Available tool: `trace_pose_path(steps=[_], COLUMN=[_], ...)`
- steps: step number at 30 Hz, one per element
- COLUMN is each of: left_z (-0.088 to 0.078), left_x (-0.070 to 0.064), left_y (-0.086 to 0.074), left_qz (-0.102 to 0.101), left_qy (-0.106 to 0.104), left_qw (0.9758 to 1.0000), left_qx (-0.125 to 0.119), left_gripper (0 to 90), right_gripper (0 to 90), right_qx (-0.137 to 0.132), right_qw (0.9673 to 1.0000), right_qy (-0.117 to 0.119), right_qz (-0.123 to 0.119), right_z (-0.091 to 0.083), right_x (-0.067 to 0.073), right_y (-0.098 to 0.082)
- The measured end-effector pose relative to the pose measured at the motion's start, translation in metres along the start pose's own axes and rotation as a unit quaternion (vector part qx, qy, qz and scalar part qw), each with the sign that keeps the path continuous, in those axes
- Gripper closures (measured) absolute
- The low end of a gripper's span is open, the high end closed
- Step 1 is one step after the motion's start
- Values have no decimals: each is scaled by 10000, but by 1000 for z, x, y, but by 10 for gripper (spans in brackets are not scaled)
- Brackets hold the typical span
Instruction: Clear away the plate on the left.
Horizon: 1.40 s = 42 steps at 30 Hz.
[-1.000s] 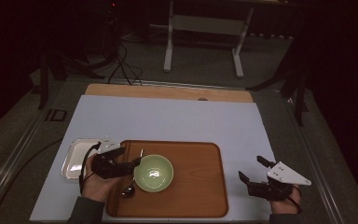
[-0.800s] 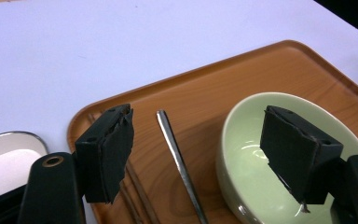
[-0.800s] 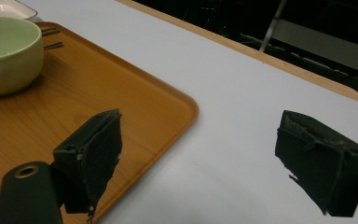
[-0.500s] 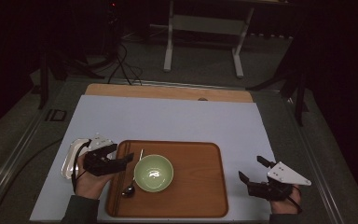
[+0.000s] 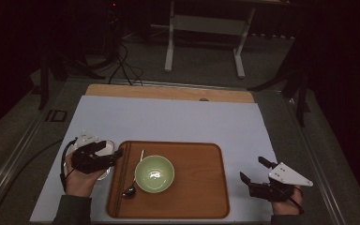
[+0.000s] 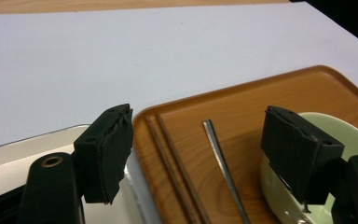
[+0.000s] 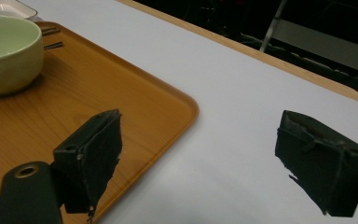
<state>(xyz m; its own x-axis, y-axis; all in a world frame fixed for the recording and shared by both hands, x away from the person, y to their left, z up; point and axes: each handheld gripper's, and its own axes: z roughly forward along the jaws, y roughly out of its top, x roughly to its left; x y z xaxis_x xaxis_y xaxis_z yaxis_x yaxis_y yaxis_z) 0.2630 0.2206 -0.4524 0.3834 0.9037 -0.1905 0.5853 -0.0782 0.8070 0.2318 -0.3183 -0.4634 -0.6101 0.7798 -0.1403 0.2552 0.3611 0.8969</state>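
A wooden tray (image 5: 197,187) lies at the table's front middle. On it stand a pale green bowl (image 5: 154,173), a metal spoon (image 5: 135,180) to its left and a pair of brown chopsticks (image 5: 122,178) along the tray's left rim. My left gripper (image 5: 114,157) hovers open at that left rim, over a white dish (image 5: 85,138). In the left gripper view its open jaws (image 6: 198,135) frame the chopsticks (image 6: 172,168) and the spoon handle (image 6: 221,163), gripping neither. My right gripper (image 5: 252,168) rests open on the white table right of the tray, nothing between its jaws (image 7: 200,140).
The white table cover (image 5: 178,122) stretches behind the tray, ending in a wooden strip (image 5: 168,93). In the right gripper view the tray corner (image 7: 168,107) and bowl (image 7: 7,51) lie to the left. A stand and cables are on the dark floor beyond.
My left gripper has drawn back to the left, from beside the bowl to the tray's left rim over the white dish. The right gripper has kept still.
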Motion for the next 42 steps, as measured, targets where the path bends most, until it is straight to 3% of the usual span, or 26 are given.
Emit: trace_pose_path(steps=[18,24,32,41,42], left_z=[-17,-16,-20,-24,-26], left_x=[35,42,55,68,74], left_y=[-3,-6,-9,-13,-15], left_qz=[-352,-348,-428,-504,-531], left_qy=[598,836,1212,1491,1596], left_qw=[9975,9958,9917,9875,9857], left_qx=[-153,-106,-44,45,83], left_gripper=[263,263,297,307,307], right_gripper=[142,142,142,141,142], right_qx=[-4,-1,8,15,15], right_qw=[10000,10000,10000,10000,10000], right_qy=[1,-1,4,8,8], right_qz=[-3,3,1,-1,1], right_z=[0,0,0,0,0], right_x=[0,0,0,0,0], right_y=[0,0,0,0,0])
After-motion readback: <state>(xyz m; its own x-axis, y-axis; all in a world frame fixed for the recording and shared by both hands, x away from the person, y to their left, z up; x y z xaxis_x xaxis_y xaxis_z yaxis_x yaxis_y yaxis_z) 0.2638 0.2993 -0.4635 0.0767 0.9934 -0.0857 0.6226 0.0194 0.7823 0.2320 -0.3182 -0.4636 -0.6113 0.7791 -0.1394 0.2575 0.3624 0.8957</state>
